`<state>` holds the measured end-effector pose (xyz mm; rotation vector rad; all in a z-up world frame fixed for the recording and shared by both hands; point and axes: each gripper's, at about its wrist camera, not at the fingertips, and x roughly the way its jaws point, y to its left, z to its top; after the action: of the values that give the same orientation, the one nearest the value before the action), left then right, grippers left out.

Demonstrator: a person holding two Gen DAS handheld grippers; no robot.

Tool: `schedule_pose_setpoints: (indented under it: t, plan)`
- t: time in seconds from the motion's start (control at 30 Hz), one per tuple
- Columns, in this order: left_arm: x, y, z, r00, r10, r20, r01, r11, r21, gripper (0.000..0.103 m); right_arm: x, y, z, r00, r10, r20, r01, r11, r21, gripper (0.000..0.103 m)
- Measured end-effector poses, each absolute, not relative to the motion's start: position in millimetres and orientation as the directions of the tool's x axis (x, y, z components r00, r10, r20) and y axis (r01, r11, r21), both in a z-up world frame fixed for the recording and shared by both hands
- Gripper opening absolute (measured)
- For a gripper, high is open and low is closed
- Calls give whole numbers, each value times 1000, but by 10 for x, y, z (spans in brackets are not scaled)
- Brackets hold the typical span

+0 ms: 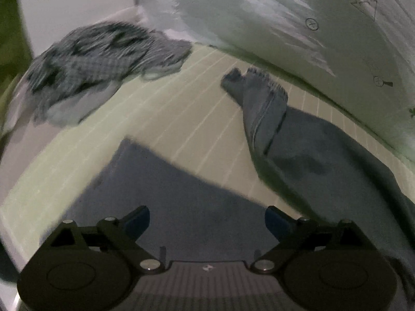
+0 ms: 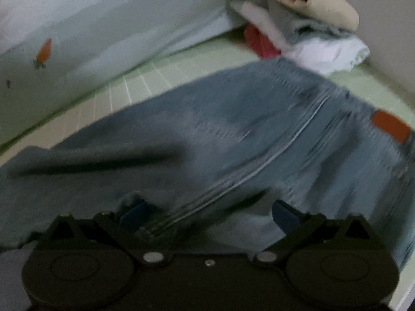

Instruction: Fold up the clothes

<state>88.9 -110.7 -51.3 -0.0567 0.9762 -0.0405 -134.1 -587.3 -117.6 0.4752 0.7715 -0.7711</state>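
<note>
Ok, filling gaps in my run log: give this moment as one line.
left gripper: open, empty | right gripper: open, over jeans | jeans: spread on green sheet

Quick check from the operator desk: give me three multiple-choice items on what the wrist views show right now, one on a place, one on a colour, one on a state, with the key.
1. Where does the jeans lie?
A. On the green gridded sheet
B. Hung on a rack
C. Inside a basket

2. What colour is the patch at the jeans' waistband?
A. Yellow
B. Orange-red
C. Black

3. How do the right gripper fingers stand?
A. Shut on the patch
B. Spread wide, denim under them
C. Out of view

Key:
1 A, the denim is spread flat on the gridded sheet beside the pale bedding.
2 B, the patch is orange-red against the blue denim.
3 B, both blue fingers stand far apart in the right wrist view.
</note>
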Motion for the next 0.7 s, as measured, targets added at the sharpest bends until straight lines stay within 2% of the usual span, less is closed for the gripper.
schedule_pose_setpoints:
  t: [0.27, 0.47, 0.53, 0.7]
  plan:
    - [1845, -1348, -717, 535, -159, -830, 150, 984, -92, 96, -1031, -5734, -1311, 372, -571, -732, 862, 505, 45, 103]
    - [2389, -1751, -827, 532, -233, -814, 297, 952, -78, 96, -997, -5678, -1326, 337, -598, -727, 890, 453, 40, 103]
    - [2499, -1924, -886, 535, -226, -814, 344, 938, -35, 96, -990, -5687, -1329, 332, -599, -729, 893, 448, 39, 103]
    - [2638, -2098, -1106, 529, -133, -838, 302, 953, 40, 96, -941, -5696, -1325, 308, -600, -739, 905, 424, 34, 103]
